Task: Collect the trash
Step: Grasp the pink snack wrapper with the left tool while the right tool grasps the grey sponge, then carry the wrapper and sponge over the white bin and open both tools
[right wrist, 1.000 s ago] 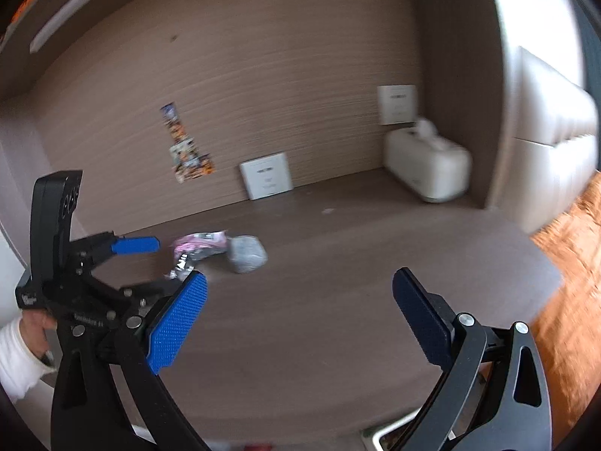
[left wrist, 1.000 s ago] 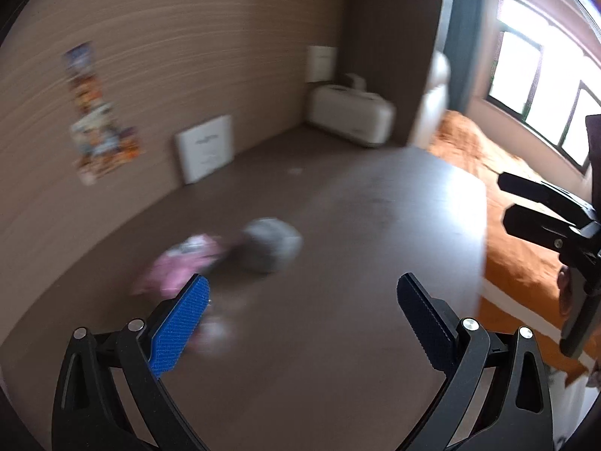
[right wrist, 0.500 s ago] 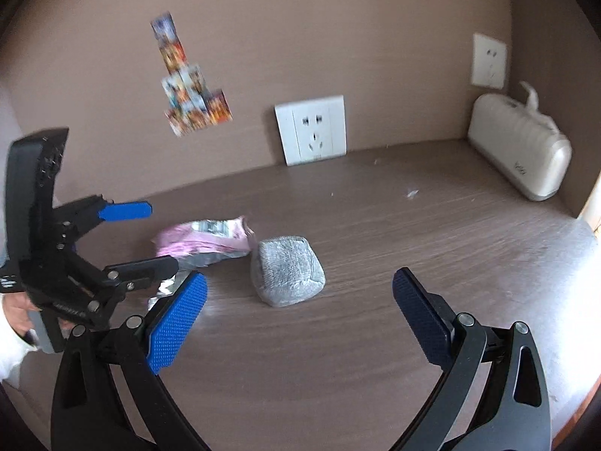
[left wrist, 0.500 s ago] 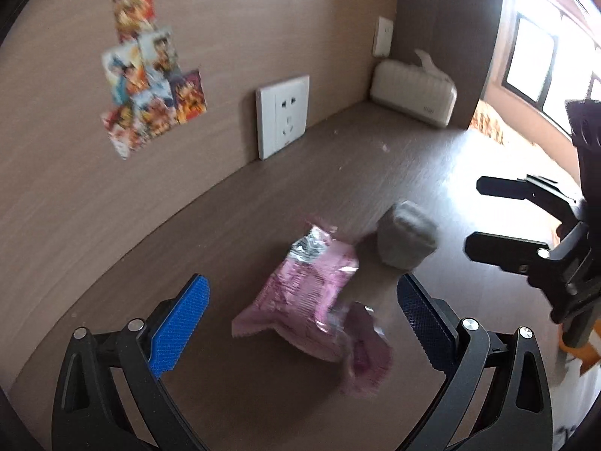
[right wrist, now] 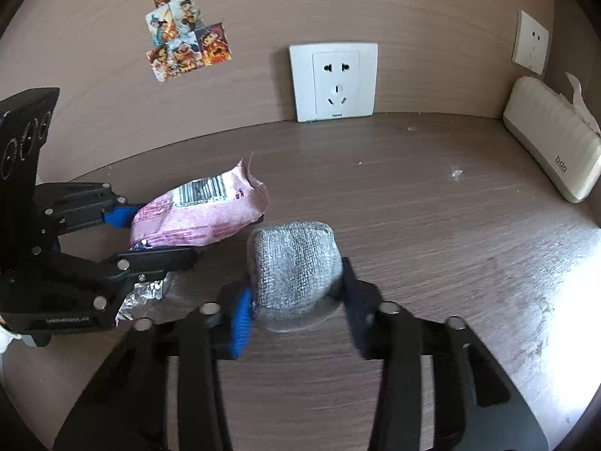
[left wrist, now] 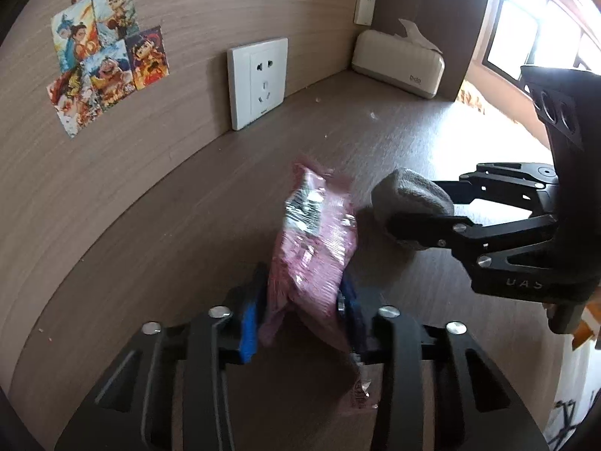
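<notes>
A pink snack wrapper (left wrist: 315,248) with a barcode lies on the brown desk, pinched between the blue pads of my left gripper (left wrist: 300,315), which is shut on it. The wrapper also shows in the right wrist view (right wrist: 199,214), with my left gripper (right wrist: 150,233) around it. A grey crumpled cloth-like wad (right wrist: 295,267) sits just right of the wrapper. My right gripper (right wrist: 295,312) is shut on the wad. In the left wrist view the wad (left wrist: 409,195) sits between the right gripper's black fingers (left wrist: 424,225).
A white wall socket (right wrist: 333,80) sits on the wood-panel wall behind. A cream tissue box (right wrist: 552,139) stands at the back right, under a second socket (right wrist: 531,41). Picture stickers (right wrist: 184,34) are on the wall. Crumbs (right wrist: 456,174) dot the desk (right wrist: 469,248).
Both grippers moved in close to the desk and closed from wide open: the left onto the pink wrapper, the right onto the grey wad.
</notes>
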Tool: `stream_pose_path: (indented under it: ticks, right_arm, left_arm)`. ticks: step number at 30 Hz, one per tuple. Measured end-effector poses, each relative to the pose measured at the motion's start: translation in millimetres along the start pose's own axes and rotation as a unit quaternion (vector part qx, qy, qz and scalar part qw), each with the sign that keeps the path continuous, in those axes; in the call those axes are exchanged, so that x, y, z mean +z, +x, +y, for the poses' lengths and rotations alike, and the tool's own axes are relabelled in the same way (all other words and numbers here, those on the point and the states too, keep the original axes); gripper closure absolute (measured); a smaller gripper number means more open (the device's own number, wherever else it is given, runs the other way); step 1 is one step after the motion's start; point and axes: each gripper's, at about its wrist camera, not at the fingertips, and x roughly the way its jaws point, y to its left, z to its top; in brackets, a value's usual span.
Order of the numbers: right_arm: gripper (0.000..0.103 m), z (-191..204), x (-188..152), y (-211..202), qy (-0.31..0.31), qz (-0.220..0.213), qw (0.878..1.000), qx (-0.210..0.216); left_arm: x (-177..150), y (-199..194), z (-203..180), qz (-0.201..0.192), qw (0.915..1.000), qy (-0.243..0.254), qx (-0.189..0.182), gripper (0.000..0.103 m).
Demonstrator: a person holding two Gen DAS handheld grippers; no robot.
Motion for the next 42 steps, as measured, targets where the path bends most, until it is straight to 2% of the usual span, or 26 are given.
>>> stream_pose_path:
  ticks: [3,8,14,17,20,25,31,36,42]
  right_arm:
    - [0.066,3.2,-3.9,-11.5,0.003,-0.012,1.000,-0.002]
    - [0.066,-6.0,-9.3,-60.6,0.027,-0.048,0.998,-0.013]
    - [0.066,-31.5,-23.7,-130.4,0.060,-0.087,0.993,-0.045]
    - [0.066,-43.5,-36.3,-161.0,0.073,-0.098,0.990,-0.065]
    - [0.066,-57.0,-53.9,-187.6,0.089,-0.105,0.987,-0.084]
    - [0.066,-85.7,-92.2,-229.7,0.121,-0.111,0.979,-0.124]
    - [0.066,-121.1,-144.2,-267.1,0.169,-0.109,0.968,-0.148]
    - [0.066,-142.3,-179.1,-287.5,0.196,-0.101,0.961,-0.168]
    - [0.066,-165.2,-217.0,-303.6,0.226,-0.092,0.953,-0.177]
  left_arm:
    - [2.3,-12.1,-0.7,-0.010,0.9999,-0.011,-0.002,0.072]
    - [9.4,-41.0,-12.9,-0.037,0.9992,-0.012,-0.001,0.072]
    - [21.5,-71.3,-53.7,-0.066,0.9976,0.007,-0.019,0.072]
    - [28.3,-78.7,-86.6,-0.076,0.9964,0.028,-0.027,0.072]
    - [34.1,-79.6,-119.0,-0.079,0.9948,0.040,-0.050,0.072]
    - [42.4,-75.0,-176.5,-0.076,0.9911,0.070,-0.084,0.072]
    - [44.9,-64.3,-251.1,-0.066,0.9842,0.109,-0.122,0.072]
    - [38.7,-52.4,-306.8,-0.049,0.9782,0.138,-0.148,0.072]
    - [29.4,-34.4,-354.6,-0.028,0.9730,0.158,-0.166,0.072]
